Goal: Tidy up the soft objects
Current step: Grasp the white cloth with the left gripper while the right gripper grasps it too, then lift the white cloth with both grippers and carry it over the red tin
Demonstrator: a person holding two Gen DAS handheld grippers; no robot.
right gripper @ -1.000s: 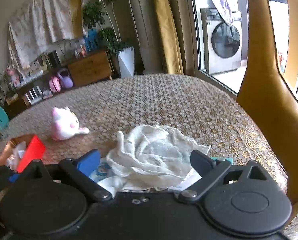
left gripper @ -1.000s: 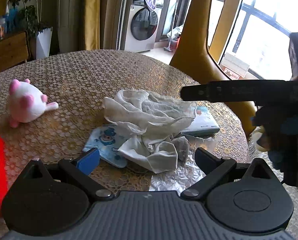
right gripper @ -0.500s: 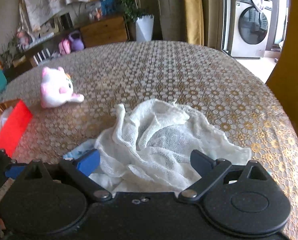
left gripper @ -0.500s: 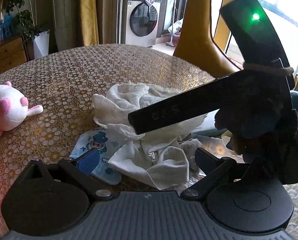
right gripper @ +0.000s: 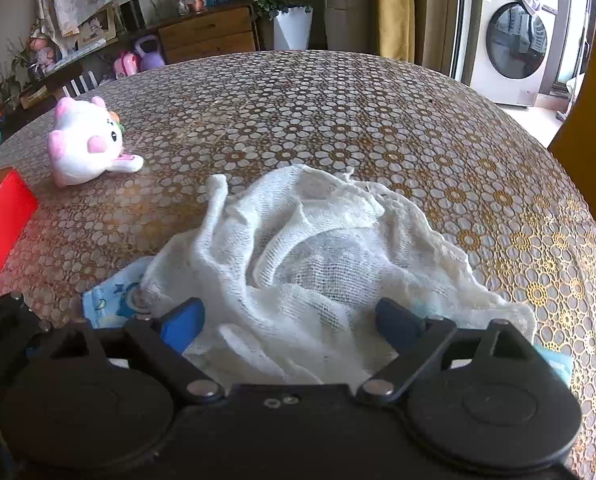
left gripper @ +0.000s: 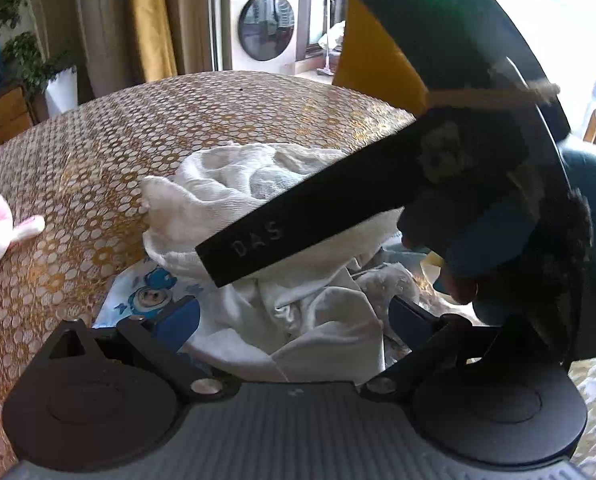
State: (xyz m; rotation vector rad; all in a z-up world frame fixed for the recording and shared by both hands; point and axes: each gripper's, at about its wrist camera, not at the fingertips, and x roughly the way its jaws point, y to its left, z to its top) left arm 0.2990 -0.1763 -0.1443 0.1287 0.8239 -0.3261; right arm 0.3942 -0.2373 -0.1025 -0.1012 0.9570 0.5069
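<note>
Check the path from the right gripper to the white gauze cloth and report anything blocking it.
Nothing visible blocks it. The right gripper is closing its jaws, though they stand wide, with the white gauze cloth bunched directly between and ahead of them. The plush toy lies well off to the side on the table.

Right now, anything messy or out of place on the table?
Yes. The white gauze cloth lies crumpled in a heap, half covering a blue cartoon-print cloth. The pink and white plush toy lies apart on the table. Nothing spilled or damaged.
</note>
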